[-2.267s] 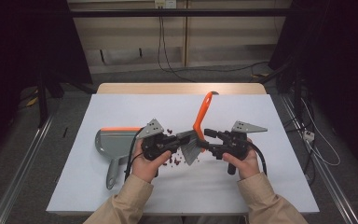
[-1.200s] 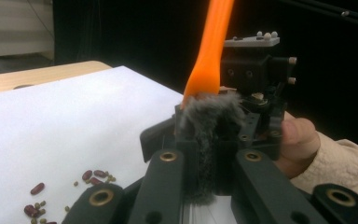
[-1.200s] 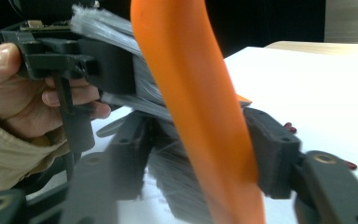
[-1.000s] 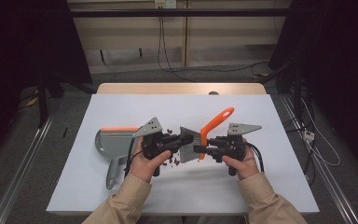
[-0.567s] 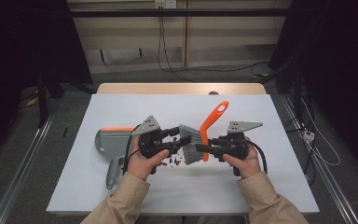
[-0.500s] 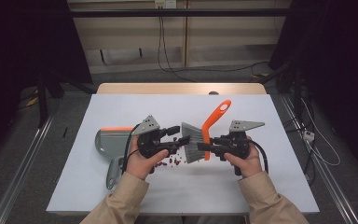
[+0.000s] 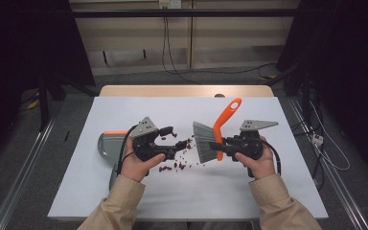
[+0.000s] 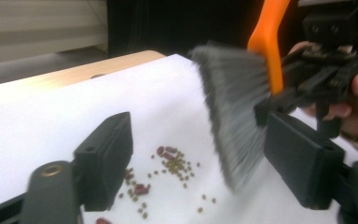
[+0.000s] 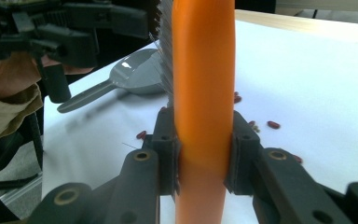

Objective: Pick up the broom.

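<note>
The right gripper (image 7: pixel 219 145) squeezes the orange handle of the little brush (image 7: pixel 215 132) and holds it up, with the grey bristles hanging over the table (image 7: pixel 268 191). The left gripper (image 7: pixel 171 143) has just been opening its jaws; they stand wide with nothing between them. Beans (image 7: pixel 179 160) lie spilled on the white top, between the two grippers. The grey dustpan (image 7: pixel 106 146) lies flat behind the left hand (nobody holds it). This looks like the start of sweeping up. Next, the left gripper should probably turn back and grab the dustpan, so the brush can push the beans in
</note>
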